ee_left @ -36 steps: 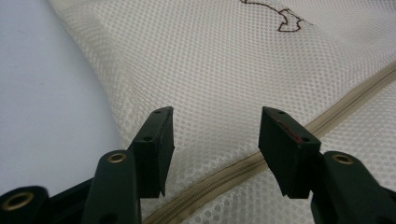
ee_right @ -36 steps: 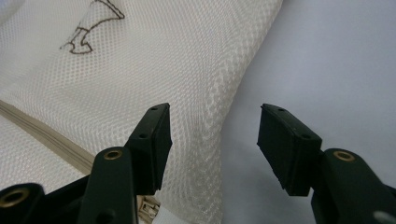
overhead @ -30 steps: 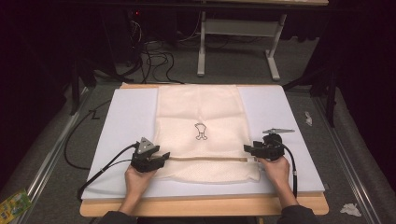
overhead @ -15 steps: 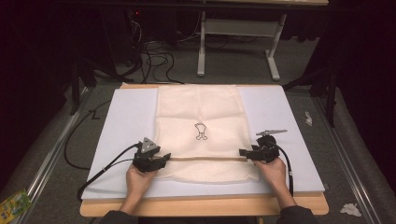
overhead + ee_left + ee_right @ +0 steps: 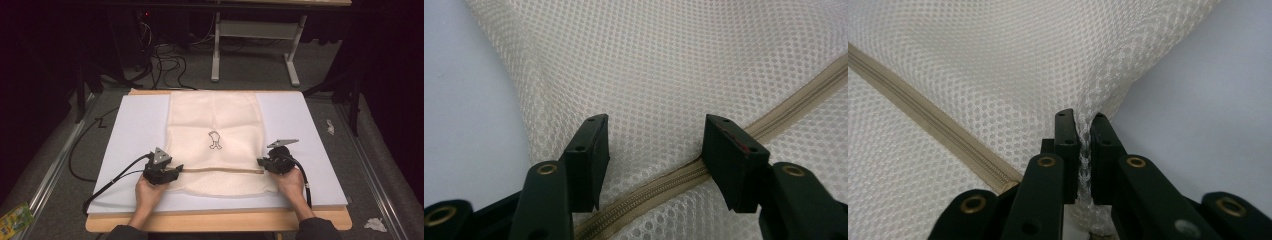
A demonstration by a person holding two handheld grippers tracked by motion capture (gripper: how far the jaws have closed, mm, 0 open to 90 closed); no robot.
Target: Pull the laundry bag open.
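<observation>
- The left gripper (image 5: 651, 150) stands wide open: its two jaws sit in the lower middle of the left gripper view with bare mesh between them, gripping nothing.
- The zipper (image 5: 769, 120) runs as a tan band from the bottom centre of that view up to the right edge; it passes under the right-hand jaw, so the gap between the jaws straddles its near end.
- In the high view the left gripper (image 5: 175, 171) sits at the lower left of the mesh bag (image 5: 215, 120), right at the left end of the zipper (image 5: 220, 170).
- The right gripper (image 5: 1084, 145) is clamped narrow on a pinch of mesh at the bag's edge; the fabric bunches up between its jaws in the lower middle of the right gripper view.
- There the zipper (image 5: 923, 117) comes down from the upper left and ends just left of the jaws, so this gripper holds the bag beside the zipper's end, not the zipper itself.
- In the high view the right gripper (image 5: 261, 162) sits at the zipper's right end.
- The zipper's long axis lies left to right across the lower part of the bag, straight from one gripper to the other.
- The bag lies flat on the white board (image 5: 310, 125), centred in the frame.
- My reading: with the right end anchored, the left gripper is the free one, and any pull should run along that left-right line.
</observation>
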